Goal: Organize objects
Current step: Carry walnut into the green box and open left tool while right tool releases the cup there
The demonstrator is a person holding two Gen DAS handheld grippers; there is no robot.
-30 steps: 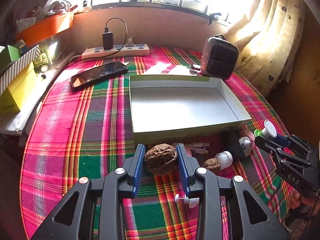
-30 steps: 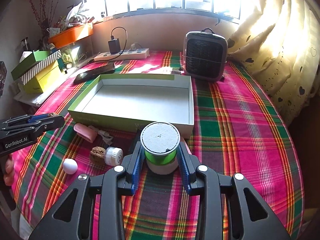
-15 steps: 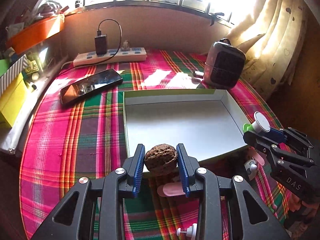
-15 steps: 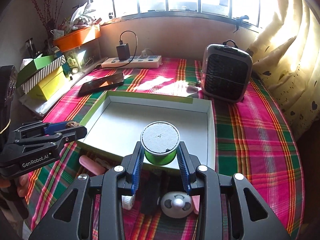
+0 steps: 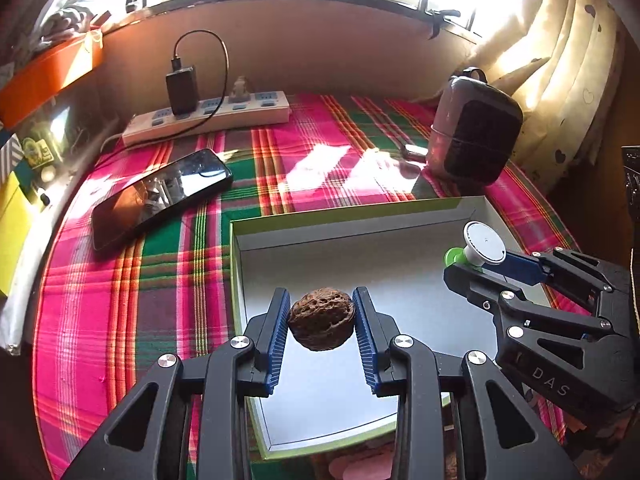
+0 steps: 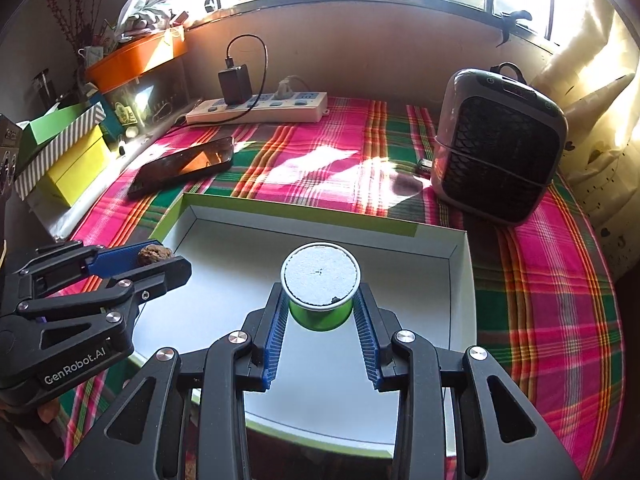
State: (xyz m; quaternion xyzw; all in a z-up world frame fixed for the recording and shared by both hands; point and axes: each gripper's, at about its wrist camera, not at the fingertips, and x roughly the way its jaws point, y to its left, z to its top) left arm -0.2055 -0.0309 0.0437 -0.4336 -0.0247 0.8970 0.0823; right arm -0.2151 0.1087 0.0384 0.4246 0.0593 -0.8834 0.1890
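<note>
My left gripper (image 5: 322, 320) is shut on a brown walnut (image 5: 321, 323) and holds it above the left part of a shallow white box with a green rim (image 5: 352, 213). My right gripper (image 6: 320, 312) is shut on a small green container with a white lid (image 6: 320, 280), held over the middle of the same box (image 6: 304, 208). In the left wrist view the right gripper (image 5: 480, 264) reaches in from the right with the container (image 5: 482, 245). In the right wrist view the left gripper (image 6: 160, 260) comes in from the left with the walnut (image 6: 155, 253). The box floor looks bare.
On the plaid tablecloth behind the box lie a black phone (image 5: 160, 196), a white power strip with a charger (image 5: 208, 114) and a small grey heater (image 6: 500, 144). Yellow and green boxes (image 6: 64, 152) stand at the left. Something pink (image 5: 360, 466) lies just before the box.
Both grippers have moved forward from the small items in front of the box to above its inside. Each has kept its grip, on the walnut and on the container.
</note>
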